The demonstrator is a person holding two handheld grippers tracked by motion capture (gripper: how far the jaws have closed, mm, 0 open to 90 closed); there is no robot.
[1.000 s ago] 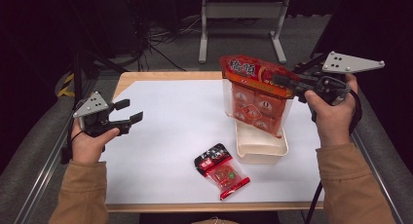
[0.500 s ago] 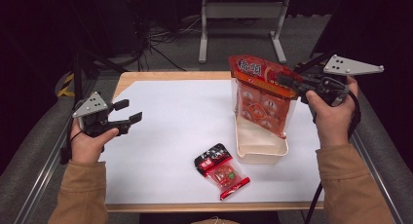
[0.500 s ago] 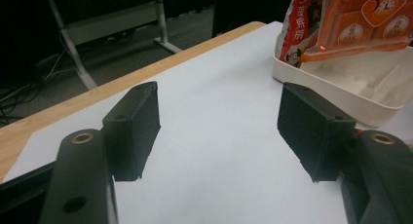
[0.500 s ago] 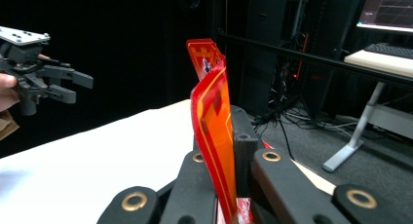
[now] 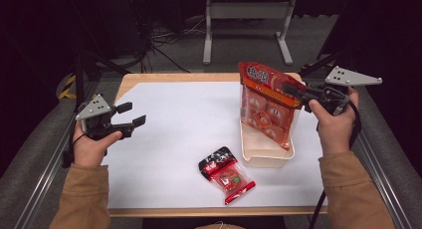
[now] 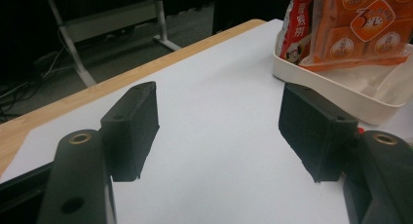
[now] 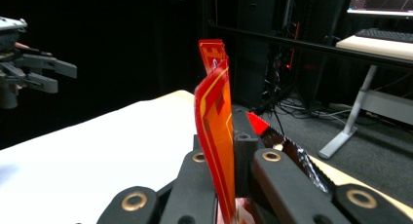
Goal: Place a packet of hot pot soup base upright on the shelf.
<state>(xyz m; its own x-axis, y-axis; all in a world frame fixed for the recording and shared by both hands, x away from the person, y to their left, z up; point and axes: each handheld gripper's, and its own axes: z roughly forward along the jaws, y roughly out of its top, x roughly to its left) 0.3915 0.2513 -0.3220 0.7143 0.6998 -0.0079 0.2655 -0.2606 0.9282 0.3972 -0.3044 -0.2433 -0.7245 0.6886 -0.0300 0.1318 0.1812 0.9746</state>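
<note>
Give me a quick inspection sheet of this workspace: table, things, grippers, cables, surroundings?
Surface: white sheet on a wooden table, bare in the middle.
Job's things: large orange snack bag hanging upright, its bottom in the cream tray.
Clutter: small red and black packet lying flat in front of the tray.
Grippers: right gripper clamped on the bag's top edge; left gripper open, empty, off to the side.
Cables: tangle on the floor behind the table.
Surroundings: dark room, grey metal stand beyond.

Small red snack packet point(image 5: 226, 174) on white table sheet point(image 5: 184, 119).
</note>
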